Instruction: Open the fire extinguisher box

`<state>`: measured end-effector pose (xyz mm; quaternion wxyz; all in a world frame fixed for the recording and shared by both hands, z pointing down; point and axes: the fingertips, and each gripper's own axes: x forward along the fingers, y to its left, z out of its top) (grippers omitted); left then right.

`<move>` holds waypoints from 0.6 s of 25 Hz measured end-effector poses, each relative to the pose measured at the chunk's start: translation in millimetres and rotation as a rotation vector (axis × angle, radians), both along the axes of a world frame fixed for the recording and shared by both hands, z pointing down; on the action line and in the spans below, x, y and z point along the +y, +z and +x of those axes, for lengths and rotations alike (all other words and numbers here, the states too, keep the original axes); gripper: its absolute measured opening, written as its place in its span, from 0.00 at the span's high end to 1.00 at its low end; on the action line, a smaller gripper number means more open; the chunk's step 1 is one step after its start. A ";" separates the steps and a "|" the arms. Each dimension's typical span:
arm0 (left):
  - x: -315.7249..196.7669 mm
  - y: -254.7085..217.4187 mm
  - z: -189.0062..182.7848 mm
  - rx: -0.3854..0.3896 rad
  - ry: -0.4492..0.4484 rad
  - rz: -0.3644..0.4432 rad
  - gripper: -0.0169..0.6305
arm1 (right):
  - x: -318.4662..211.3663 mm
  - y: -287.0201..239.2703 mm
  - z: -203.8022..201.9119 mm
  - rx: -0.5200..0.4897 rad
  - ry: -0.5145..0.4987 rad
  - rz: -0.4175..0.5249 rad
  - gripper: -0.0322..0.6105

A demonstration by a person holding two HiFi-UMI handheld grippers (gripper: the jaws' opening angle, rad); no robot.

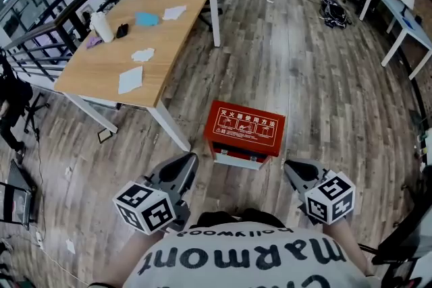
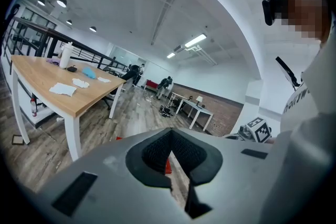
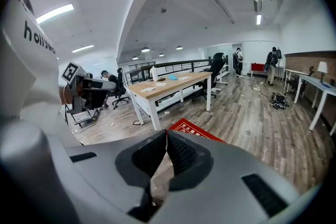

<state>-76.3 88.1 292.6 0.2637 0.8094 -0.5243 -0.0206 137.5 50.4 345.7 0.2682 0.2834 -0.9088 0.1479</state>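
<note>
Fingers of the left gripper [image 1: 187, 162], at the lower left of the head view, are clenched with nothing between them. That gripper hangs above the wooden floor [image 1: 304, 57], well apart from any target. The desk [image 1: 101, 71] at upper left carries only papers and small items and plays no part. The fire extinguisher box [image 1: 245, 128] lies on the floor at frame centre, red printed lid up and closed, its pale front edge towards the person. The right gripper [image 1: 291, 169], at lower right, is likewise clenched and empty. Assessment: approach not yet made. Recommended: lower both grippers to the front edge and release the fingers before contact. Steady the body with one gripper and lift the lid with the other. The latch cannot be made out from here and should be located first.
</note>
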 end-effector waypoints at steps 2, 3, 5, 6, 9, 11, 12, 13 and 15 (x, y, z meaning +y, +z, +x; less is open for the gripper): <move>-0.8 0.3 0.4 -0.012 0.008 -0.002 0.96 | -2.8 3.6 -0.9 0.001 0.004 -0.010 0.94; -0.4 1.4 -0.3 -0.021 0.010 -0.006 0.96 | -3.5 5.7 -2.0 0.001 0.004 -0.016 0.94; -0.5 5.6 -3.5 -0.028 0.008 -0.020 0.96 | -4.6 9.3 -5.3 0.000 0.000 -0.028 0.93; -1.3 8.2 -5.3 -0.024 0.005 -0.029 0.96 | -5.5 11.0 -7.0 0.001 -0.003 -0.033 0.94; -7.3 15.4 -7.4 -0.008 0.006 -0.052 0.96 | -11.6 17.2 -10.3 0.004 0.002 -0.052 0.94; -13.9 20.6 -6.3 -0.008 0.022 -0.065 0.96 | -18.1 21.5 -11.8 0.008 0.010 -0.063 0.94; -18.0 23.8 -6.3 -0.008 0.031 -0.074 0.96 | -21.8 23.4 -12.9 0.010 0.014 -0.068 0.94; -22.7 27.0 -7.2 -0.006 0.038 -0.085 0.96 | -25.4 25.0 -14.4 0.011 0.019 -0.072 0.94; -34.8 29.9 -10.9 0.002 0.049 -0.097 0.96 | -32.1 26.6 -18.5 0.007 0.028 -0.082 0.94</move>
